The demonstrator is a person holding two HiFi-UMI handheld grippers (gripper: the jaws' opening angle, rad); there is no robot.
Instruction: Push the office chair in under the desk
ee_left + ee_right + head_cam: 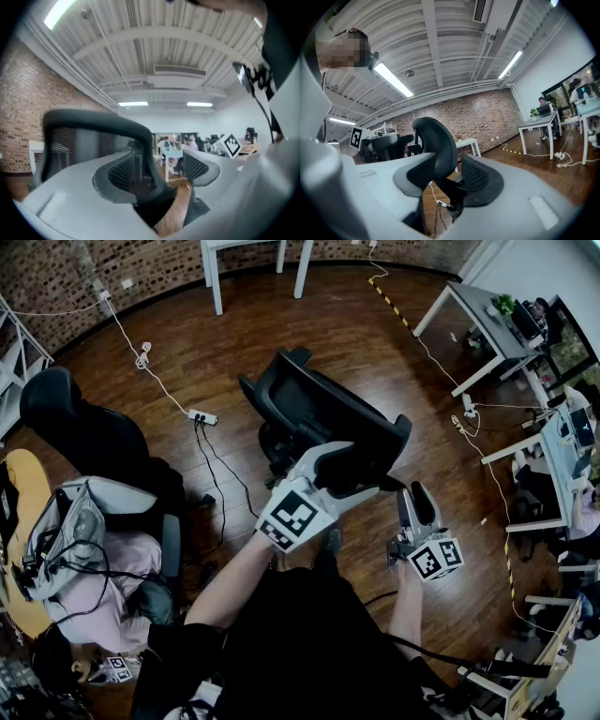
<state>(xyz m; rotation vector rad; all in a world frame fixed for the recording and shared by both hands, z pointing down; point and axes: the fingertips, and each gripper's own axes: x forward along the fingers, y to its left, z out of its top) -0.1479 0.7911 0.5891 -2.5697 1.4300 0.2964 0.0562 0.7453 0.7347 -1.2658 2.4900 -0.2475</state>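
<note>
A black office chair stands on the wood floor in mid room, its back toward me. My left gripper is at the top rim of the backrest. In the left gripper view the rim runs down between the jaws, close against the left pad, with floor showing before the right pad. My right gripper hangs to the right of the chair, apart from it. Its jaws are open and the chair shows beyond them in side profile.
A white table stands at the far wall and white desks line the right side. A power strip with cables lies on the floor left of the chair. A second black chair and a seated person in pink are at left.
</note>
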